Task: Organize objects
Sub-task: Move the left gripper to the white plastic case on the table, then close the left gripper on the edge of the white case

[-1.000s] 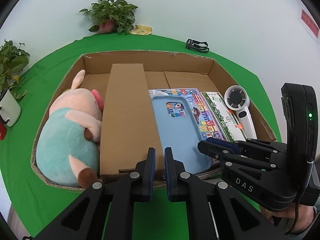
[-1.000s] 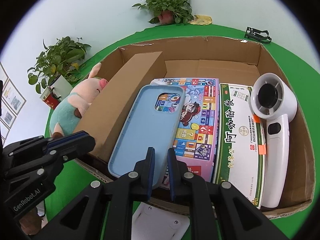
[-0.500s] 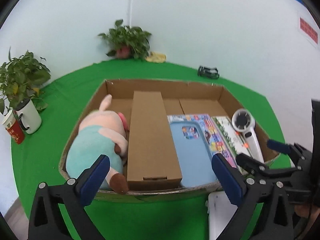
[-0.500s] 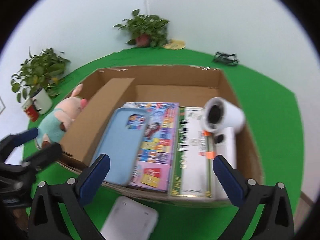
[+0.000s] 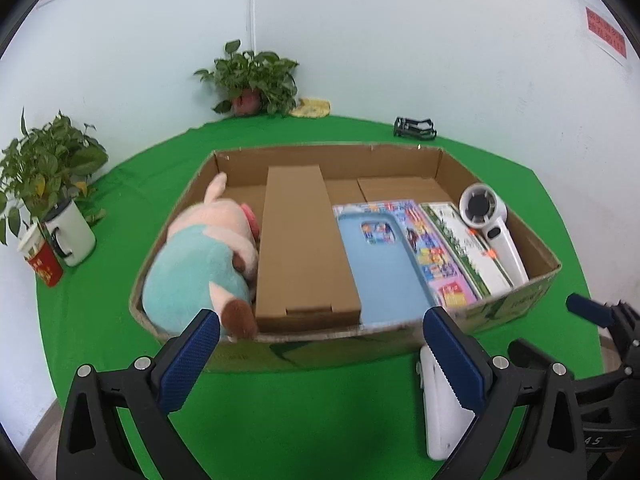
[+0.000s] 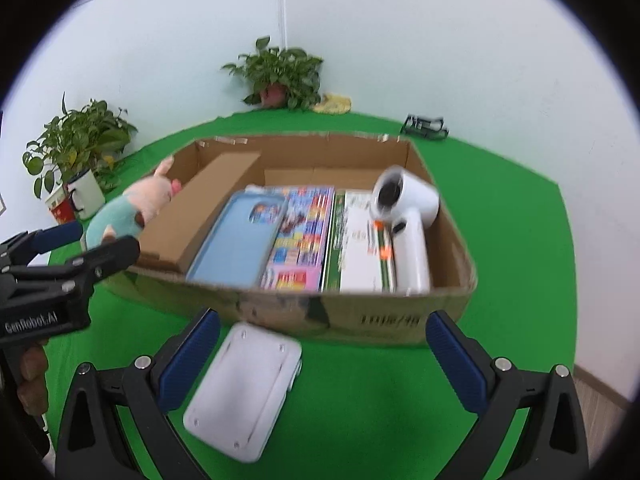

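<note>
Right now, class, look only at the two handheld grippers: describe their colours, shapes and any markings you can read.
Both the left gripper and the right gripper are matte black plastic frames with two long angular fingers fixed by silver screws. The fingertips carry blue ribbed pads. In the right wrist view the left gripper's body shows white lettering, "GenRobot.AI". In the left wrist view the right gripper's body shows partial white letters ending in "AS".

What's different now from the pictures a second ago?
Both grippers opened wide and pulled back from the cardboard box. The left gripper and right gripper were shut before; nothing is between them now. The plush pig, blue phone case, books and white fan stayed put.
</note>
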Available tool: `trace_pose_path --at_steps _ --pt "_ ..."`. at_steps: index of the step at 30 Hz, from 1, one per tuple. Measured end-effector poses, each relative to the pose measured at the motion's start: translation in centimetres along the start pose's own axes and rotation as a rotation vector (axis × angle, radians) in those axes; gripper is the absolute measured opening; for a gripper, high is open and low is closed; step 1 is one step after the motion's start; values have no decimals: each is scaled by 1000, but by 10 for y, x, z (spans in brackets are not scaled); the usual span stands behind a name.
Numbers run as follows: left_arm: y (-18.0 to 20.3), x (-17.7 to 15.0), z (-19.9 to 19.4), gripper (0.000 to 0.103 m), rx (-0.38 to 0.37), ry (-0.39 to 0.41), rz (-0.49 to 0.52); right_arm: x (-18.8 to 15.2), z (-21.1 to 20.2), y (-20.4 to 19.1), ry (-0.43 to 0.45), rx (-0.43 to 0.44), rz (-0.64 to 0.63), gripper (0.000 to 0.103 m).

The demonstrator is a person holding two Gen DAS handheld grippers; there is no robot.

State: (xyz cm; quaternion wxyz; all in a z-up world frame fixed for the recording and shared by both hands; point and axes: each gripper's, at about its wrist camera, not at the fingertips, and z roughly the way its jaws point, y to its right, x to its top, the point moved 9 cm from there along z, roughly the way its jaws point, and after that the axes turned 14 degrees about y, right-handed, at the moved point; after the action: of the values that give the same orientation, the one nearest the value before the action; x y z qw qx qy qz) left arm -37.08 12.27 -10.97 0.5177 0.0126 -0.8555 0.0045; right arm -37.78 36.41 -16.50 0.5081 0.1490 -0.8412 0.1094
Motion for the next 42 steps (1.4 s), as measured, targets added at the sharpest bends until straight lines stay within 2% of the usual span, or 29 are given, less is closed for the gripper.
trace_pose_path --at_steps 6,10,18,25,27,30,32,36,38,39,42 --pt "7 -34 1 102 -45 -72 -14 -46 2 3 -118 44 73 102" --pt "15 -50 8 102 -87 -127 -25 -62 -2 -17 -154 127 61 102" --pt "37 -61 26 102 -221 -209 -57 -73 -1 -50 -178 206 53 102" --pt "49 -65 43 100 -316 -268 -90 -74 9 -55 -194 220 99 101" --pt "52 -70 46 97 -338 -294 -99 -75 12 -55 -201 230 124 97" --pt "59 -77 46 87 -390 -329 -113 -77 15 -55 -199 199 88 89" --pt "67 -81 44 76 -444 -352 -131 -77 15 -55 -197 188 70 85" --pt "78 -87 38 70 -494 -373 -143 -78 12 -54 -192 185 41 76" --pt "87 -92 35 61 -530 -395 -152 -79 9 -53 -194 188 36 73" --pt "90 -93 33 60 -542 -398 -153 -80 8 -52 -194 189 35 72" --pt "97 -96 30 53 -551 -393 -141 -82 3 -48 -196 197 34 68"
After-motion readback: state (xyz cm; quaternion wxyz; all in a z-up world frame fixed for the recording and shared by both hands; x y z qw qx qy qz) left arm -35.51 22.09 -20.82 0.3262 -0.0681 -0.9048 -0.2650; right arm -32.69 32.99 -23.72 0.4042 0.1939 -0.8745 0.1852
